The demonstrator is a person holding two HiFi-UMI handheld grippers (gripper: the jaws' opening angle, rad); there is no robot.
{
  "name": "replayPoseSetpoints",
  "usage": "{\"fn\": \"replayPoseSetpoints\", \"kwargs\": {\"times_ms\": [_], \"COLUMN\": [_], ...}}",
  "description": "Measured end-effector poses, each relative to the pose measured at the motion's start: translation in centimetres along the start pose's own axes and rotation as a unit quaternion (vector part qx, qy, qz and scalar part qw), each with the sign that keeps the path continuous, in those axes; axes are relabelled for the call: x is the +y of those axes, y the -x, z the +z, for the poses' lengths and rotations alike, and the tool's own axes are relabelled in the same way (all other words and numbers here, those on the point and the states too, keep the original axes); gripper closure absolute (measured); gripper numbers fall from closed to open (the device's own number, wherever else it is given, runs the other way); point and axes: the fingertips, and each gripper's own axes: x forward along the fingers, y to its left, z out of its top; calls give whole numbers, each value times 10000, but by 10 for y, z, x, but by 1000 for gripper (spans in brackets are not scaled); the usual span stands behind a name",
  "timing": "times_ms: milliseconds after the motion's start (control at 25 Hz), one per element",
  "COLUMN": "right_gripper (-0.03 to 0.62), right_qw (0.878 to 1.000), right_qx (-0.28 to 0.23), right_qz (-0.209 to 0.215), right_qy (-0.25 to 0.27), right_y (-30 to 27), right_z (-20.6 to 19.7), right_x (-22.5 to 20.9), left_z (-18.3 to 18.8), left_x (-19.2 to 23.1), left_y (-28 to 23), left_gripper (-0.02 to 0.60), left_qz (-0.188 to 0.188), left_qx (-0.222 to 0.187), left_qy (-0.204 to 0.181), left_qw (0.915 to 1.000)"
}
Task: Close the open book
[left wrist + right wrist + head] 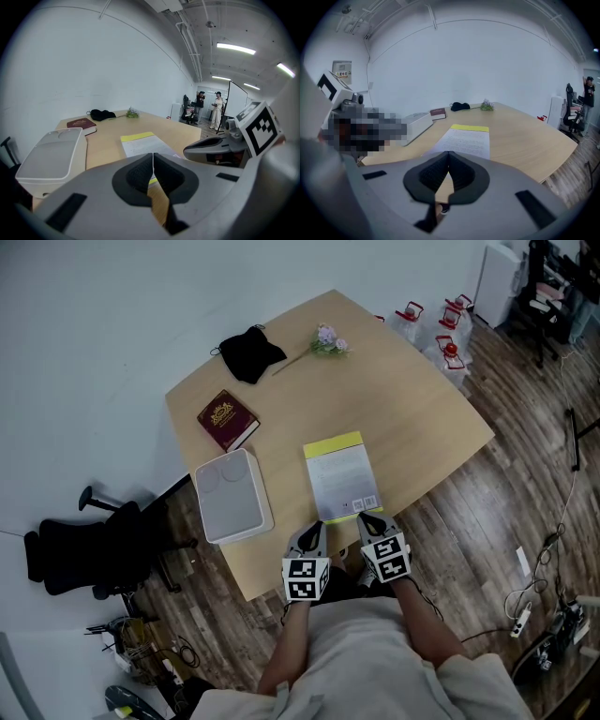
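Book closed flat on table

- Bench: light tan wood, faint grain.
- Book: pale grey-white cover with fine dark print; yellow band along the far edge.
- Second book: maroon cover, gold ornament, pale page edges.
- Box: plain white to light grey.
- Cloth: black.
- Flower sprig: pale pink blooms, green leaves.
- Bottles: clear, with red caps.
- Floor: dark brown planks.
- Chair: black.
- Wall: white.
- Left gripper and right gripper: grey bodies, black pads on the jaws, cubes with black-and-white square markers.
- Person's shirt: pale beige.
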Motion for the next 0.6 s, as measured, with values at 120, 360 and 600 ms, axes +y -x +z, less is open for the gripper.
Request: {"fn": "replayPoseSetpoints", "kwargs": {"times_ms": [120, 360, 600], "right_gripper": [586, 586, 586], "right_qw": [10000, 9999, 9999], "right_qx": [-24, -116, -121], "right_qz": [-8, 0, 31], "right_qy": [-16, -79, -19], "right_y": [1, 0, 2], "right_z": [1, 6, 9], "right_x": [-1, -1, -2], "left_z": [0, 1, 1], "left_x": [-1, 1, -3], "left_y": [1, 0, -3], "left_gripper": [558, 558, 558], "left_qz": [1, 6, -24], "left_qx": [39, 53, 73], "left_qy": [-25, -118, -92], "left_qw": [10000, 9999, 9999]}}
